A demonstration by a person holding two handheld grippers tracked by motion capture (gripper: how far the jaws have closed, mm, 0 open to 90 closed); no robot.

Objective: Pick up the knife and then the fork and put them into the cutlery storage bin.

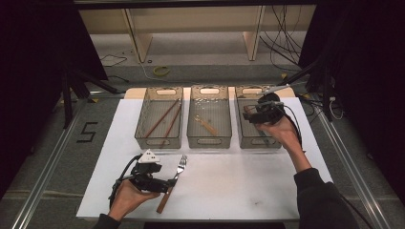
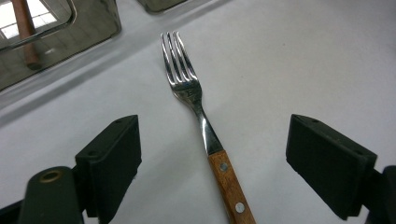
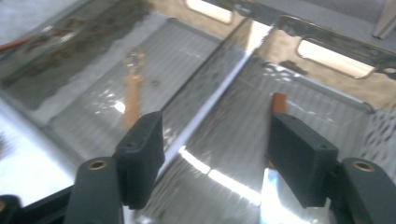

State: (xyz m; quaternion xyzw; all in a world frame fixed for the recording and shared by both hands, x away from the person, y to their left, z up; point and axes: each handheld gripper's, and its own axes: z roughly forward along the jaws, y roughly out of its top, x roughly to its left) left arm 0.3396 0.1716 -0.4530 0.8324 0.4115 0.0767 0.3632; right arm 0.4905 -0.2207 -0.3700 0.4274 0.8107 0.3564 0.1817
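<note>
A fork (image 1: 177,171) with a wooden handle lies on the white table top (image 1: 239,181), tines pointing toward the bins. My left gripper (image 1: 170,183) sits low at its handle. In the left gripper view, the fork (image 2: 196,98) lies between the wide-apart jaws and neither pad touches it, so the left gripper (image 2: 212,156) is open. My right gripper (image 1: 250,113) hovers over the right bin (image 1: 260,143). In the right gripper view, the right gripper (image 3: 217,140) is open with nothing between its pads. A reddish-brown handle (image 3: 279,102) pokes out from behind one jaw, inside that bin.
Three clear bins stand in a row at the back of the table. The left bin (image 1: 158,142) holds two brown chopsticks (image 1: 165,119). In the middle bin (image 1: 209,142) lies a wooden-handled spoon (image 1: 205,124), also seen as the spoon (image 3: 132,93) in the right gripper view. Cables lie on the floor beyond.
</note>
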